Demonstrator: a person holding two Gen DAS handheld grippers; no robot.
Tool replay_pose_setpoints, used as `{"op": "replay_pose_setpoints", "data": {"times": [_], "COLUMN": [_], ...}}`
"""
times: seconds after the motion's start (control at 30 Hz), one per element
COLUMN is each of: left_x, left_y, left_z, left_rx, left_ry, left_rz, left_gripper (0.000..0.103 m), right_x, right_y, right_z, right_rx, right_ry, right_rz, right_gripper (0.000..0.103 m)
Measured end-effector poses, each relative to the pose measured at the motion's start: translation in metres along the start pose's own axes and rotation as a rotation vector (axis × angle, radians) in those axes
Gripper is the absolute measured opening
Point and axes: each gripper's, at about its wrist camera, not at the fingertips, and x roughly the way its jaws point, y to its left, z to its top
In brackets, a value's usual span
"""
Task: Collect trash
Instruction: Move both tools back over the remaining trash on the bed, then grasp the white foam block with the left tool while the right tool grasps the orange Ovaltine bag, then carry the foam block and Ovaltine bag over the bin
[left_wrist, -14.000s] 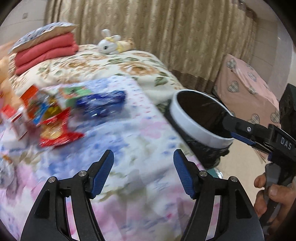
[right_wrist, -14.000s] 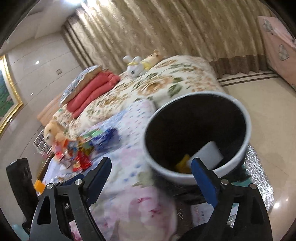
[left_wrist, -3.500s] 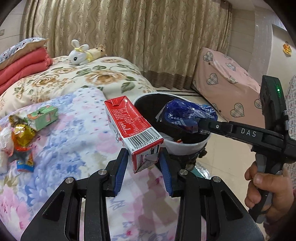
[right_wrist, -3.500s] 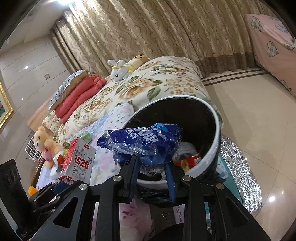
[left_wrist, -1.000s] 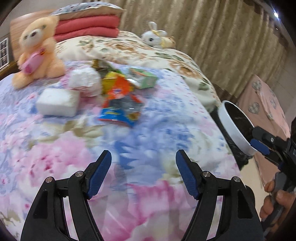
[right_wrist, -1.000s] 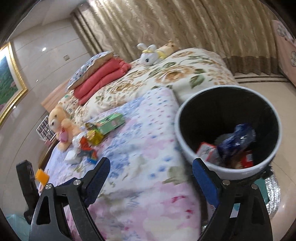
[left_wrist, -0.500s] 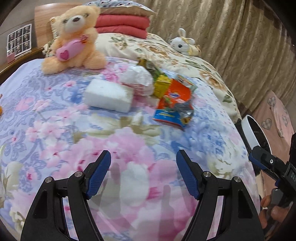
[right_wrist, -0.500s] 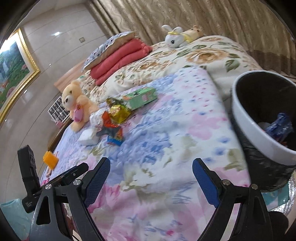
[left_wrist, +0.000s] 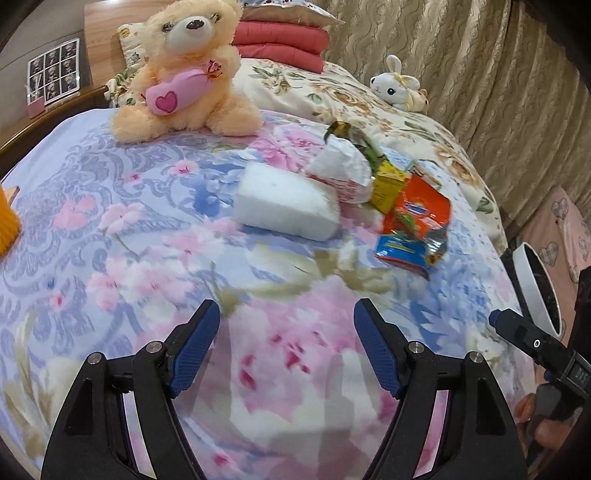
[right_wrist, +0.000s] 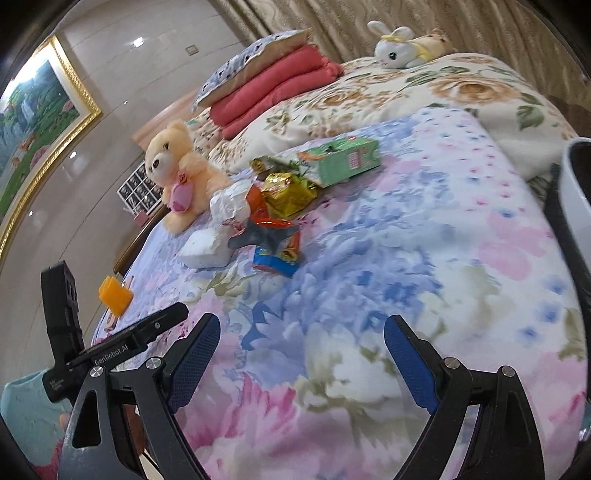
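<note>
A heap of trash lies on the flowered bedspread: a white foam block (left_wrist: 286, 203) (right_wrist: 205, 248), a crumpled white bag (left_wrist: 341, 171) (right_wrist: 231, 203), a gold foil wrapper (right_wrist: 290, 192), an orange-red snack packet (left_wrist: 415, 225) (right_wrist: 275, 240) and a green carton (right_wrist: 341, 157). The white trash bin (left_wrist: 537, 282) (right_wrist: 574, 192) stands off the bed's right edge. My left gripper (left_wrist: 286, 347) is open and empty, short of the foam block. My right gripper (right_wrist: 301, 363) is open and empty, short of the snack packet.
A peach teddy bear (left_wrist: 186, 70) (right_wrist: 177, 173) sits behind the trash. An orange object (right_wrist: 114, 295) lies at the bed's left. Red folded blankets (right_wrist: 273, 88) and a white plush rabbit (left_wrist: 395, 86) (right_wrist: 393, 50) lie on the far quilt. Curtains hang behind.
Both grippers have swung left from the bin toward the trash heap and moved closer to it. The bin has slid to the right edge of both views.
</note>
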Motion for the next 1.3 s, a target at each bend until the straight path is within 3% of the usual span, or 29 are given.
{"op": "replay_pose_setpoints", "data": {"times": [0.3,0.47,0.73,0.83,0.87,0.93,1.0,1.03,1.3], "left_x": [0.024,0.040,0.052,0.054,0.055,0.056,0.055,0.054,0.029], "left_y": [0.027,0.029,0.018,0.013,0.011,0.008,0.007,0.007,0.004], "left_z": [0.040,0.050,0.059,0.061,0.061,0.059,0.058,0.058,0.039], "left_rx": [0.093,0.182,0.252,0.265,0.269,0.285,0.290,0.287,0.219], "left_ry": [0.040,0.070,0.053,0.048,0.051,0.050,0.042,0.041,0.001], "left_rz": [-0.019,-0.023,-0.069,-0.090,-0.098,-0.078,-0.074,-0.077,-0.102], "left_gripper": [0.078,0.078,0.076,0.056,0.049,0.037,0.024,0.024,0.019], "right_x": [0.030,0.047,0.078,0.081,0.082,0.082,0.082,0.083,0.059], "right_y": [0.016,0.022,0.030,0.027,0.027,0.023,0.018,0.014,0.006], "right_z": [0.021,0.032,0.046,0.050,0.051,0.052,0.052,0.052,0.039], "right_rx": [-0.045,-0.072,-0.122,-0.108,-0.103,-0.088,-0.063,-0.044,-0.004], "right_ry": [0.019,0.031,0.070,0.062,0.059,0.050,0.049,0.060,0.028], "right_rz": [0.016,0.009,-0.014,-0.014,-0.012,-0.024,-0.017,-0.003,0.031], "right_gripper": [0.092,0.092,0.093,0.091,0.088,0.073,0.041,0.034,0.026]}}
